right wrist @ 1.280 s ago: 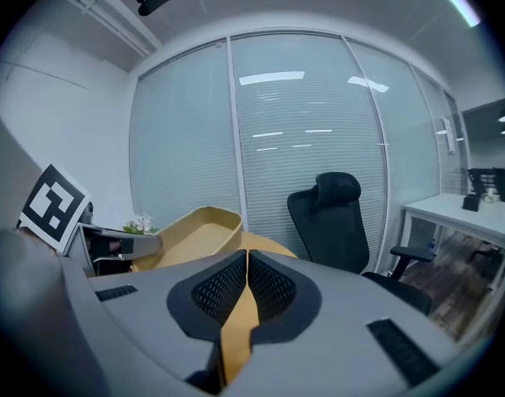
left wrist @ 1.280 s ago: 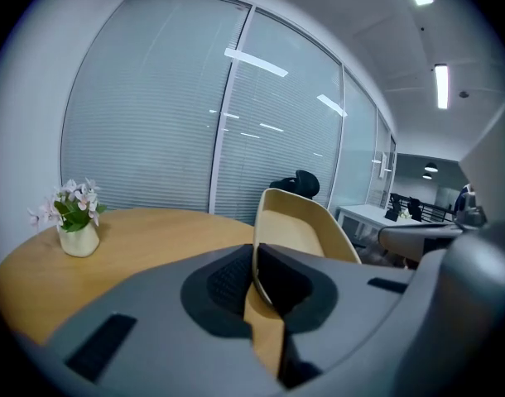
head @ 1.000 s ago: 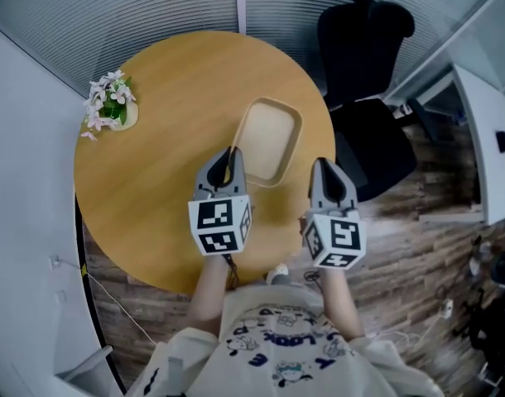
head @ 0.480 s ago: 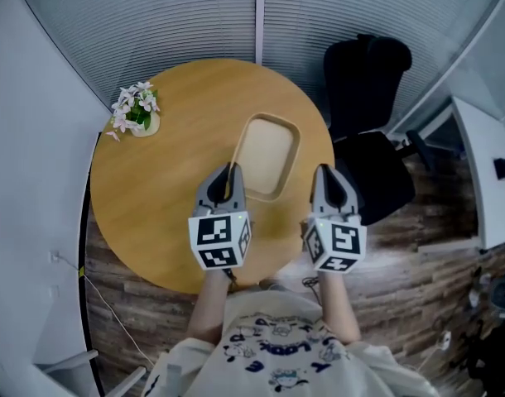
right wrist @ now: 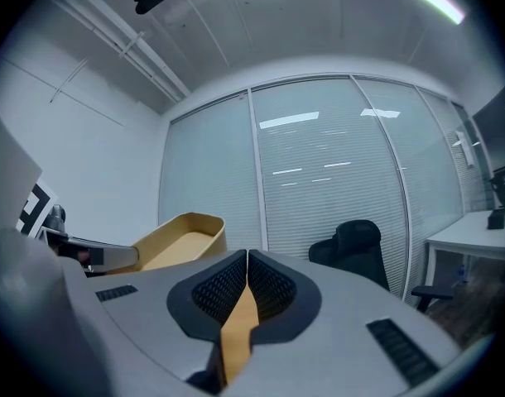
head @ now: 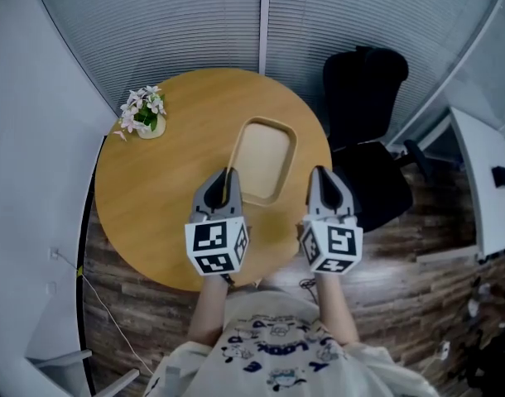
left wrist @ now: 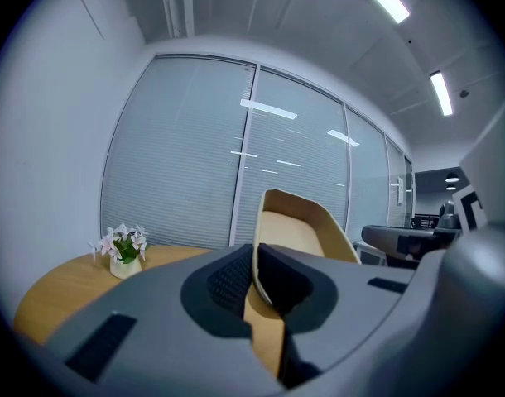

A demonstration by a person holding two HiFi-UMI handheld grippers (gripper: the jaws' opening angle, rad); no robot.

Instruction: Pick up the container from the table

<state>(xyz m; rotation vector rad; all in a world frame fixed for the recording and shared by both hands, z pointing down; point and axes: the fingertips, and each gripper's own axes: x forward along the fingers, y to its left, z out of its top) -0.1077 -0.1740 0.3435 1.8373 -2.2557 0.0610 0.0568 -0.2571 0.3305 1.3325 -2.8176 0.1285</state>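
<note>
A shallow tan container (head: 263, 157) lies over the round wooden table (head: 153, 197), right of its middle. My left gripper (head: 228, 174) is shut on the container's near left rim. In the left gripper view that rim (left wrist: 273, 222) runs between the two dark pads (left wrist: 228, 279) of the gripper (left wrist: 254, 259), and the container tilts up against the blinds. I cannot tell whether it is off the table. My right gripper (head: 320, 174) hovers by the table's right edge, shut on nothing. The right gripper view shows the pressed-together jaws of the gripper (right wrist: 247, 263) and the container (right wrist: 174, 238) to their left.
A small pot of pink and white flowers (head: 143, 111) stands at the table's far left edge. A black office chair (head: 364, 114) is just right of the table, and a white desk (head: 484, 180) lies further right. Blinds and a grey wall curve behind.
The head view has pulled back, so the table looks smaller and lower in the picture. Both grippers keep their places relative to the container, the left one still on its rim.
</note>
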